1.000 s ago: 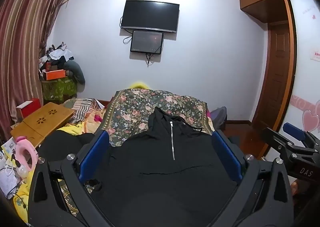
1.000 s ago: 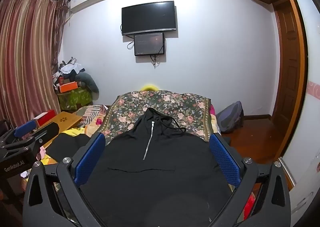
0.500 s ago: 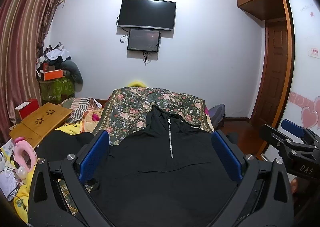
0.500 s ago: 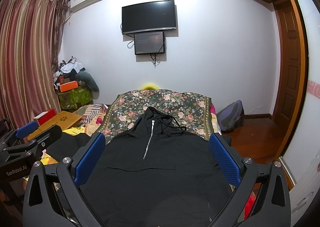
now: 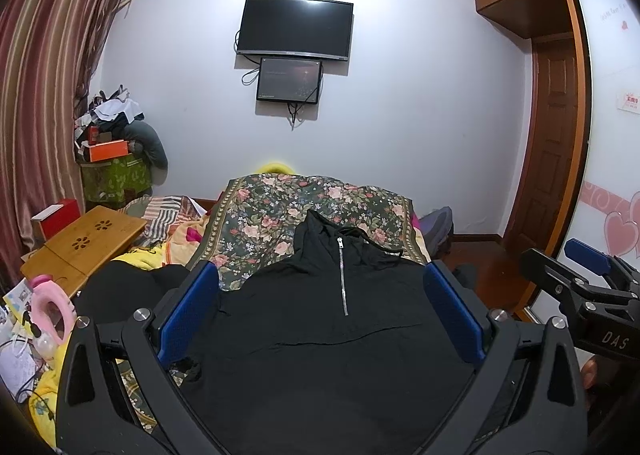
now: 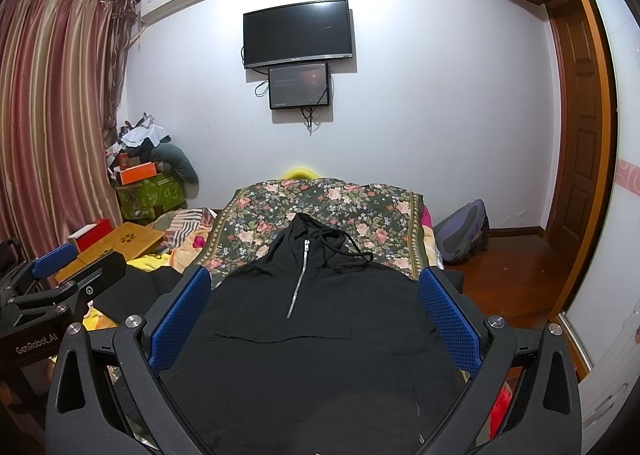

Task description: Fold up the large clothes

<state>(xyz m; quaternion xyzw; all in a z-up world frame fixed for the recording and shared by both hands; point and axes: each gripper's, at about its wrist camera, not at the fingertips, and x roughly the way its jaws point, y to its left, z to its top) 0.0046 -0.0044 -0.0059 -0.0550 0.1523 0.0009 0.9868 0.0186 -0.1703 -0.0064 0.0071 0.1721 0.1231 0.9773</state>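
Both claws, left claw (image 5: 320,307) and right claw (image 6: 314,305), spread wide, empty, hovering over near hem. Black hoodie (image 5: 332,335) flat on bed, hood far end on floral blanket (image 5: 272,223). Looks soft, floppy, light-ish; I'd pinch hem corners or shoulders, skip zipper (image 5: 343,275).

Black hoodie (image 5: 320,335) lies flat, front up, on floral bedspread (image 5: 272,223); hood toward far wall w/ short silver zip (image 5: 343,275) down chest centre, drawstring loose at neck, pocket seam across the middle.
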